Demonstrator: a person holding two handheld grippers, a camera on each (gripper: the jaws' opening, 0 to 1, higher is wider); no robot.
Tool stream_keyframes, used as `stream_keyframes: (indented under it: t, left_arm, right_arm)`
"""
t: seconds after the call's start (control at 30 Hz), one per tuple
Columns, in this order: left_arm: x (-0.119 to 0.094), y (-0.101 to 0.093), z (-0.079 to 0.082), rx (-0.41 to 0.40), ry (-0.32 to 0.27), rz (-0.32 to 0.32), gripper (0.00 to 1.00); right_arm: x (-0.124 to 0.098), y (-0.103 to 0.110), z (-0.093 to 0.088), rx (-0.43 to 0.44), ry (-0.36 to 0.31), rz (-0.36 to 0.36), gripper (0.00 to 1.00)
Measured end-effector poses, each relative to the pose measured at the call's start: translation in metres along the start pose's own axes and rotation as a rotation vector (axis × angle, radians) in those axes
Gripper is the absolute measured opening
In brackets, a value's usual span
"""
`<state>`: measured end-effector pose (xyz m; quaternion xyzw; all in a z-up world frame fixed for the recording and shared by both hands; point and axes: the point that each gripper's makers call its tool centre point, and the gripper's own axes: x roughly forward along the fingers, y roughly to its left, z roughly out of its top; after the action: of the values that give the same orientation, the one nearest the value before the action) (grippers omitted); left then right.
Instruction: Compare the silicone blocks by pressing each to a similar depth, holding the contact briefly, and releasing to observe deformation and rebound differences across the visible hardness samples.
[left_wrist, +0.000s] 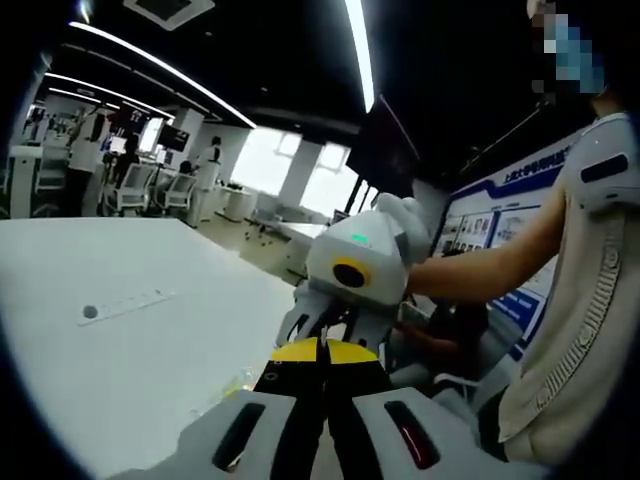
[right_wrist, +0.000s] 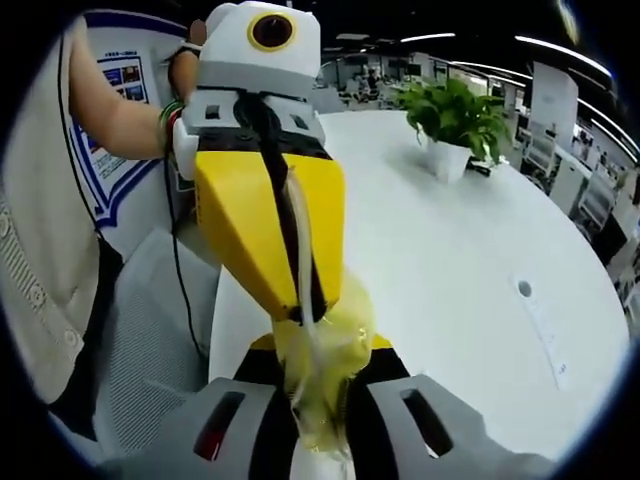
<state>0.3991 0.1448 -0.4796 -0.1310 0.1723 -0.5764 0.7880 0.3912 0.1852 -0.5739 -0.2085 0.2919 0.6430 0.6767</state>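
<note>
Silicone block (right_wrist: 322, 385), pale yellow and translucent, sat pinched between both tools in the right gripper view: the right gripper (right_wrist: 318, 405) rose from 6 o'clock with jaws pressed together on its lower part, and the left gripper (right_wrist: 300, 300) came down from 11 o'clock, its yellow jaws closed on a thin strip of the same material. The block looked squashed and stretched between them, held just above the near edge of the white table (right_wrist: 470, 250).

In the left gripper view the left gripper (left_wrist: 322, 352) pointed toward 12 o'clock, yellow tips pressed together, meeting the right gripper (left_wrist: 330, 325) head-on; the block itself was too hidden to make out there. A person's forearm (left_wrist: 480, 262) reached in from 3 o'clock behind the right tool. A potted plant (right_wrist: 455, 125) stood at 1 o'clock on the table, well apart.
</note>
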Motion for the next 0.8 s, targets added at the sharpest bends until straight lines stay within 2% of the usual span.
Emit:
stream_keyframes:
  t: [0.27, 0.5, 0.77, 0.8]
  left_arm:
    - [0.000, 0.001, 0.000, -0.016, -0.007, 0.009, 0.00]
    - [-0.001, 0.005, 0.000, -0.031, -0.015, 0.017, 0.00]
    - [-0.004, 0.010, -0.001, -0.057, -0.014, 0.020, 0.00]
    - [-0.005, 0.012, -0.001, -0.041, -0.020, 0.037, 0.00]
  right_arm:
    - [0.001, -0.001, 0.001, -0.006, -0.007, 0.001, 0.12]
    - [0.002, -0.008, 0.003, -0.074, -0.031, -0.016, 0.15]
    - [0.005, -0.007, 0.003, -0.089, -0.044, -0.007, 0.20]
    - [0.006, -0.008, 0.003, -0.087, -0.043, -0.009, 0.22]
